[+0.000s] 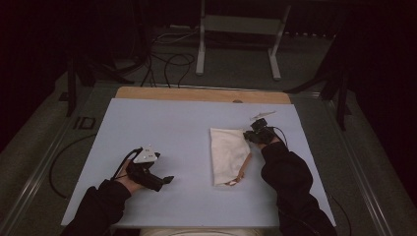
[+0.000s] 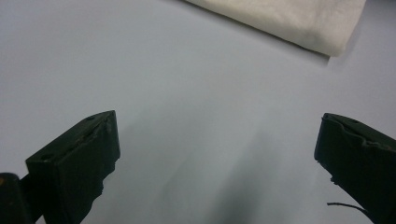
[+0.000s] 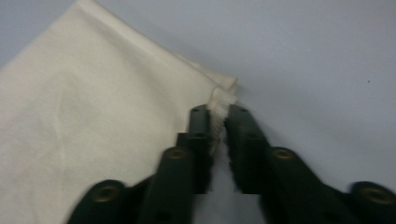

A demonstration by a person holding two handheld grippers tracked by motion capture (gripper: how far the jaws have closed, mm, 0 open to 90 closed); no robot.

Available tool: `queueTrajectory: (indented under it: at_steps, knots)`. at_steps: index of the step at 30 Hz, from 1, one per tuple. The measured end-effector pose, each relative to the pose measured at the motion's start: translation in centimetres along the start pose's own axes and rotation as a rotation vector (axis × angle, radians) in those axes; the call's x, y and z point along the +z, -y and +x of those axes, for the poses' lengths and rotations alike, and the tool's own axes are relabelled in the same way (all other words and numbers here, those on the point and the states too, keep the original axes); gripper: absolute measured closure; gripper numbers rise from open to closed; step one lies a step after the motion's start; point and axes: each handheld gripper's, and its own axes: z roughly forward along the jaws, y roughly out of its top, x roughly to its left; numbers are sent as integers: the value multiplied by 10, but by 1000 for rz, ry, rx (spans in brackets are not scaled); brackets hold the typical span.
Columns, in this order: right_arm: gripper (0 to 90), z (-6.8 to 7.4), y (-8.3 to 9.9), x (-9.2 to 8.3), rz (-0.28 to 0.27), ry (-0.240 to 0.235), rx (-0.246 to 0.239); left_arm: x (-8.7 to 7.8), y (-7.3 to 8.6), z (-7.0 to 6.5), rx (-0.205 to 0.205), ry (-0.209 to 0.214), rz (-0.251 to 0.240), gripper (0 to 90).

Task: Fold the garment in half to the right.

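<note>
We are pinching the far right corner of the folded cream cloth (image 3: pixel 98 121), lying on the table (image 1: pixel 162 128), in the right gripper (image 3: pixel 218 114), so we are keeping that bite deep while the left gripper (image 2: pixel 217 154), fingers (image 2: pixel 77 158) released, is waiting near the cloth's left.
</note>
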Motion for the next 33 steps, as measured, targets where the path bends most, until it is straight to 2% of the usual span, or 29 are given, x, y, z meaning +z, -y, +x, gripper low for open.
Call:
queueTrajectory:
  at_steps: [7, 11, 17, 21, 28, 30, 33]
  knots:
    - [498, 6, -7, -12, -48, 1, 0, -8, 6, 4, -17, -14, -1, 7]
    - [414, 10, -10, -18, -64, -21, -4, -13, 11, 6, -25, -21, 7, 7]
    - [430, 22, -15, -30, -93, -44, -32, -20, 17, 9, -40, -31, 4, 6]
    - [375, 30, -17, -36, -119, -57, -36, -25, 20, 11, -45, -34, -2, 6]
    - [173, 39, -17, -42, -155, -143, -24, -33, 25, 14, -57, -35, -11, 7]
    - [157, 41, -16, -44, -161, -168, -15, -35, 26, 15, -60, -35, -14, 7]
    - [136, 44, -14, -45, -157, -189, -40, -36, 28, 16, -65, -35, -17, 6]
